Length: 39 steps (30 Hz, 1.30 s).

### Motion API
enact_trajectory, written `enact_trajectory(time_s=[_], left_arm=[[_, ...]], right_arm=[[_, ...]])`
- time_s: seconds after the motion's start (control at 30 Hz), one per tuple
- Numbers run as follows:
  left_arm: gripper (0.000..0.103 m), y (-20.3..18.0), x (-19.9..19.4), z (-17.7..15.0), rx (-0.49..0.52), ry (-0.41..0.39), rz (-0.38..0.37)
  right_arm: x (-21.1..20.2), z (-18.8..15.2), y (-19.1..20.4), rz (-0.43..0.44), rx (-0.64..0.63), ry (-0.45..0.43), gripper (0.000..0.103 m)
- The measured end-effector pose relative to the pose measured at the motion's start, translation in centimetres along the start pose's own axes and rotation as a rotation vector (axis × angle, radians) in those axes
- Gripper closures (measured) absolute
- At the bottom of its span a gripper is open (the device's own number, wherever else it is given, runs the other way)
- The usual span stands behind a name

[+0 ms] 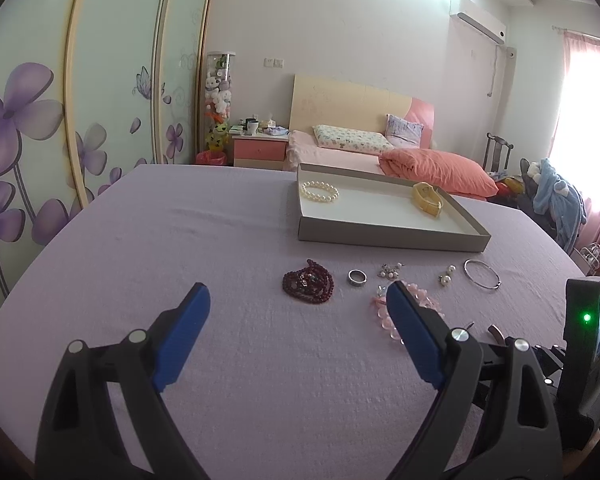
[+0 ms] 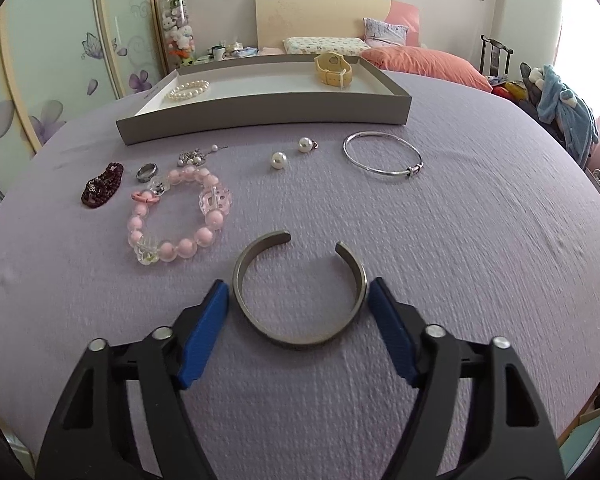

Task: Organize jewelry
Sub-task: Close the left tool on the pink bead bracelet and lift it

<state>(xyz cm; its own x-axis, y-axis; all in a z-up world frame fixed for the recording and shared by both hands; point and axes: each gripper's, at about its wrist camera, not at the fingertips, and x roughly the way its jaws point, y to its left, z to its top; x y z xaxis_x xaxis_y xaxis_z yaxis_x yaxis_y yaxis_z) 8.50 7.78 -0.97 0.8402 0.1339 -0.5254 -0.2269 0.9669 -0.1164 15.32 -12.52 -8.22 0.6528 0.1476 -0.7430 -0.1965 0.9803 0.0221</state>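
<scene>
The right hand-held gripper (image 2: 298, 296) straddled a grey cuff bracelet (image 2: 300, 288) lying on the purple worktop (image 2: 460, 260), its pads beside the cuff's sides, not yet clamping. The left hand-held gripper (image 1: 298, 304) hung released above the cloth near a dark red bead string (image 1: 309, 282).

Both grippers' fingers (image 1: 198, 304) (image 2: 220, 300) apart, angled downward.

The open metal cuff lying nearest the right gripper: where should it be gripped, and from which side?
Grip the metal cuff across its two side arms, coming down from the closed, curved end. It lies flat on the purple cloth with its gap facing away, and the right gripper already straddles it, one pad outside each arm, so closing should squeeze them.
</scene>
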Motion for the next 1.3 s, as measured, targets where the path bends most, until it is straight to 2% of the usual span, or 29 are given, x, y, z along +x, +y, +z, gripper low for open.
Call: enact_trajectory(time_s=[0.47, 0.73, 1.07, 1.3], left_arm=[[0.013, -2.2, 1.8, -0.4, 0.031, 0.058, -0.018], [0.014, -6.0, 5.3, -1.2, 0.095, 0.171, -0.041], [0.044, -9.2, 9.8, -1.9, 0.134, 0.275, -0.022], [0.06, -9.8, 12.0, -1.8, 0.125, 0.346, -0.008]], right_arm=[[-1.0, -1.0, -2.8, 0.044, -0.017, -0.036, 0.036], [-1.6, -0.2, -5.6, 0.05, 0.031, -0.068, 0.036], [-2.1, 0.9, -7.5, 0.053, 0.053, -0.101, 0.035], [-1.9, 1.4, -8.0, 0.065, 0.063, -0.1, 0.035]])
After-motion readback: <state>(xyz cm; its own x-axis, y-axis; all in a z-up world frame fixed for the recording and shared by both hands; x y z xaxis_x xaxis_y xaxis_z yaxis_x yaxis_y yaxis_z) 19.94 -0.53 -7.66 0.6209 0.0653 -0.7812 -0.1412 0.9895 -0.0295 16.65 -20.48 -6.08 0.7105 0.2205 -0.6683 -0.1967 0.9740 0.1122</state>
